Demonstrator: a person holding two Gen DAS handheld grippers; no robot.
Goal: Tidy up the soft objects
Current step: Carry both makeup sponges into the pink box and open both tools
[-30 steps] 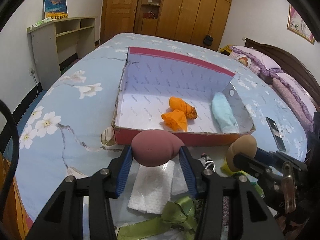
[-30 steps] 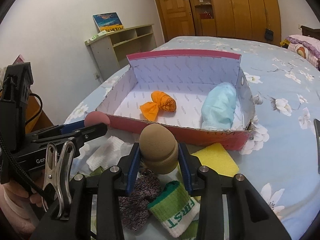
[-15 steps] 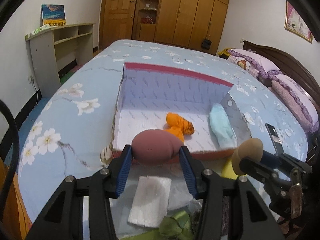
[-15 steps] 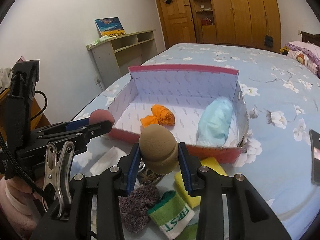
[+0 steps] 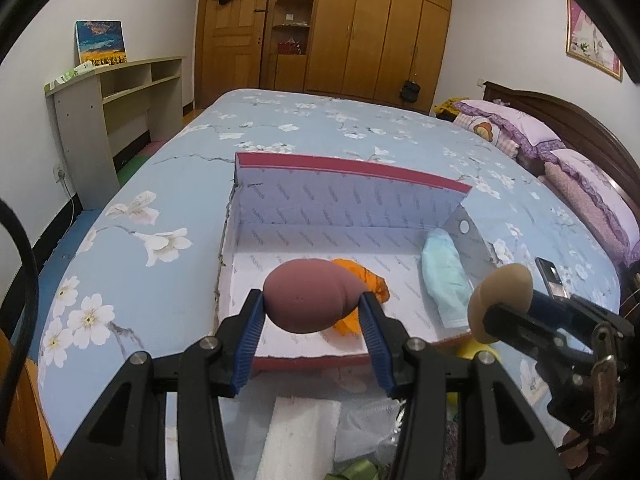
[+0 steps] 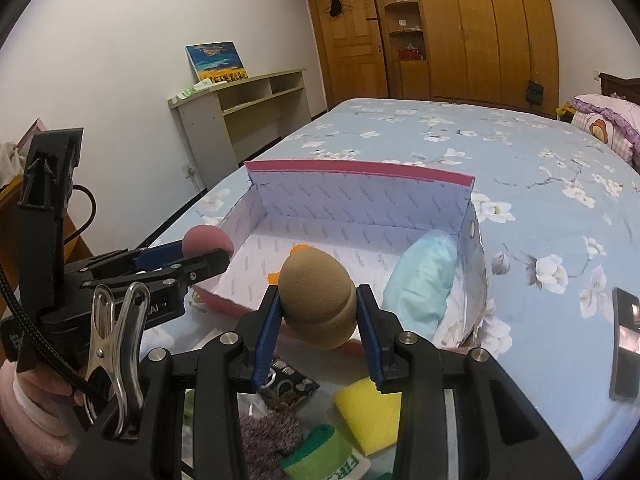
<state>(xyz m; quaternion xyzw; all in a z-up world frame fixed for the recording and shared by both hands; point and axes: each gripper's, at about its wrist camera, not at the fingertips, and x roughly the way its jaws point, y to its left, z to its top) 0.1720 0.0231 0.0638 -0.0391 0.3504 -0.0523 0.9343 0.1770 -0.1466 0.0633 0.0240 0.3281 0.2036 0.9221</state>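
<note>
Our left gripper point(image 5: 312, 312) clamps a maroon sponge egg point(image 5: 306, 295) and our right gripper point(image 6: 318, 314) squeezes a tan sponge egg point(image 6: 316, 302). We hold both above the near wall of the red cardboard box point(image 5: 352, 168), where an orange cloth point(image 5: 372, 280) and pale blue cloth point(image 5: 444, 276) lie.

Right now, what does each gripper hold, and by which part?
Left gripper: maroon makeup sponge, by its sides. Right gripper: tan makeup sponge, by its sides.

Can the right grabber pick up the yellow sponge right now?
Probably not: the right gripper is already shut on the tan sponge, so the yellow sponge below it must wait.
</note>
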